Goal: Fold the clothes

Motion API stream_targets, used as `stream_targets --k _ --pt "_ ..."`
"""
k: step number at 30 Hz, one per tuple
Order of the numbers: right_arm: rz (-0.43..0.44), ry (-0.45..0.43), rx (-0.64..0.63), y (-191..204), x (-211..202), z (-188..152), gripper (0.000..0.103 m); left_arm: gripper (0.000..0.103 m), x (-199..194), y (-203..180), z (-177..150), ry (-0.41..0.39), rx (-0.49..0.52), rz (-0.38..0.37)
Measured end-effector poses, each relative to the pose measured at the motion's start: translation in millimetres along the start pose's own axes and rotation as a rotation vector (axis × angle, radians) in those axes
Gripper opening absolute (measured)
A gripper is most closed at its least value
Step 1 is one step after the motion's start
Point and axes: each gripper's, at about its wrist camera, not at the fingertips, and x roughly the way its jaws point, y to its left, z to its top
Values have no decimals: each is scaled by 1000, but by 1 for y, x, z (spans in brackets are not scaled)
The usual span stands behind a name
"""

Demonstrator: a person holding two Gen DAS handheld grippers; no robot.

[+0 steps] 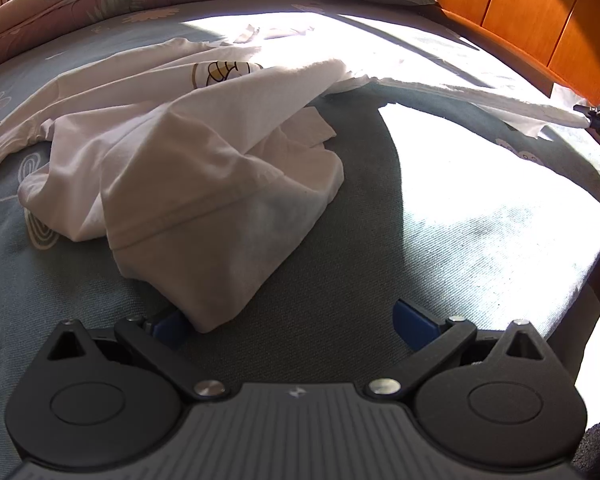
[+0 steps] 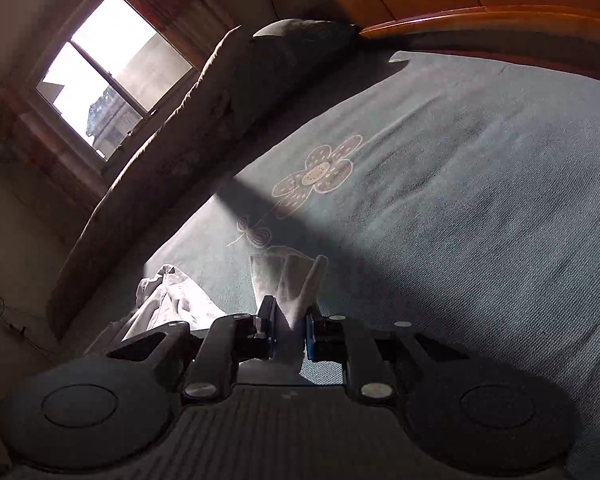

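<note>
White shirt (image 1: 188, 168) pinched by right tongs (image 2: 290, 334).

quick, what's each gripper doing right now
Left gripper: open, holding nothing, at the hem of the white t-shirt.
Right gripper: shut on the white t-shirt's edge.

Soft white cotton shirt (image 1: 188, 168), matt woven bedspread (image 1: 340, 248), glossy wooden headboard (image 1: 532, 12)

- White garment (image 1: 188, 168) lies crumpled on the blue-grey bedspread (image 1: 340, 248), its hemmed edge toward the camera, a yellow print showing on top.
- One end stretches away, lifted off the bed.
</note>
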Motion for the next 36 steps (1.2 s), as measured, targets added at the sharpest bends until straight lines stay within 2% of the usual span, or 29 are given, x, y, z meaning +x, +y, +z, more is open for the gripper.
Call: stream_targets --k 2,8,10,12,15,17,23,33,36 --pt "-26 -41 31 -9 -12 0 17 102 0 0 0 0 1 0" --pt "-81 -48 42 -6 -34 -33 17 102 -1 0 0 1 8 -2" --pt "-94 -5 64 -6 -36 -46 19 102 -1 0 0 4 14 -1" --pt "-147 46 37 -3 -37 -57 22 102 -1 0 0 4 16 -1" --pt "-225 75 0 -1 -41 -65 33 102 -1 1 -1 4 21 -2" --pt "-268 29 12 -5 -49 -61 39 102 0 1 0 5 21 -3" --pt "-270 -72 -32 -7 -46 -28 40 102 0 0 0 10 26 8" --pt "-171 191 -413 48 59 -31 45 102 1 -3 1 31 43 28" --pt "-197 228 -505 57 67 -32 44 102 1 -3 1 36 48 30"
